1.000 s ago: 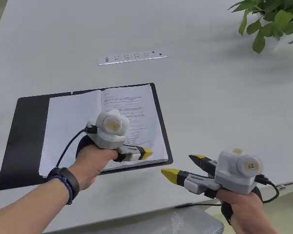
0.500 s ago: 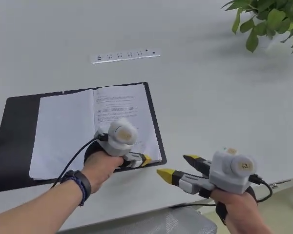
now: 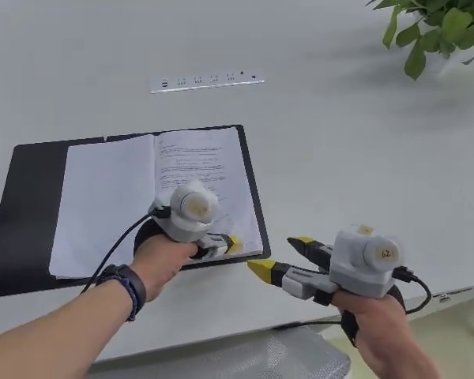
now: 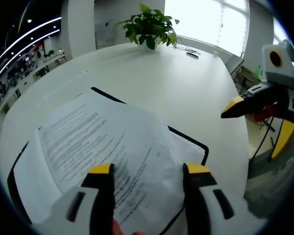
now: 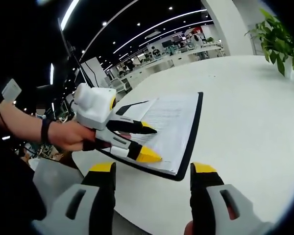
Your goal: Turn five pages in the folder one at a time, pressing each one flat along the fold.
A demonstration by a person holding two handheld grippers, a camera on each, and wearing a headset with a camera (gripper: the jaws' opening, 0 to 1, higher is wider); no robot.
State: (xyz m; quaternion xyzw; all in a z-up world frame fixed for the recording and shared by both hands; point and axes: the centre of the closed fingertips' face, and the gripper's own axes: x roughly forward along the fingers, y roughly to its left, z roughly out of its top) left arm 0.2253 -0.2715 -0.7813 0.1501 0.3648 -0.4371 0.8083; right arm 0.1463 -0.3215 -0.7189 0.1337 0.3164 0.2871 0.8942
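A black folder [image 3: 31, 213] lies open on the white table, with a blank sheet [image 3: 103, 197] on the left and a printed page [image 3: 197, 170] on the right. My left gripper [image 3: 225, 243] is open at the printed page's lower right corner. In the left gripper view its yellow-tipped jaws [image 4: 148, 169] stand apart over the printed page [image 4: 103, 137], which bulges slightly. My right gripper [image 3: 280, 254] is open just right of the folder's near corner, above bare table. The right gripper view shows its own open jaws [image 5: 153, 167] facing the left gripper [image 5: 149, 142] and the folder [image 5: 193, 132].
A white power strip [image 3: 207, 81] is set into the table beyond the folder. A green plant [image 3: 446, 31] stands at the far right. The table's near edge runs just below both hands, with a grey chair back [image 3: 245, 355] beneath it.
My right gripper has moved left and closer to the folder's near right corner. The left gripper stays at the printed page's lower corner. The head camera has shifted.
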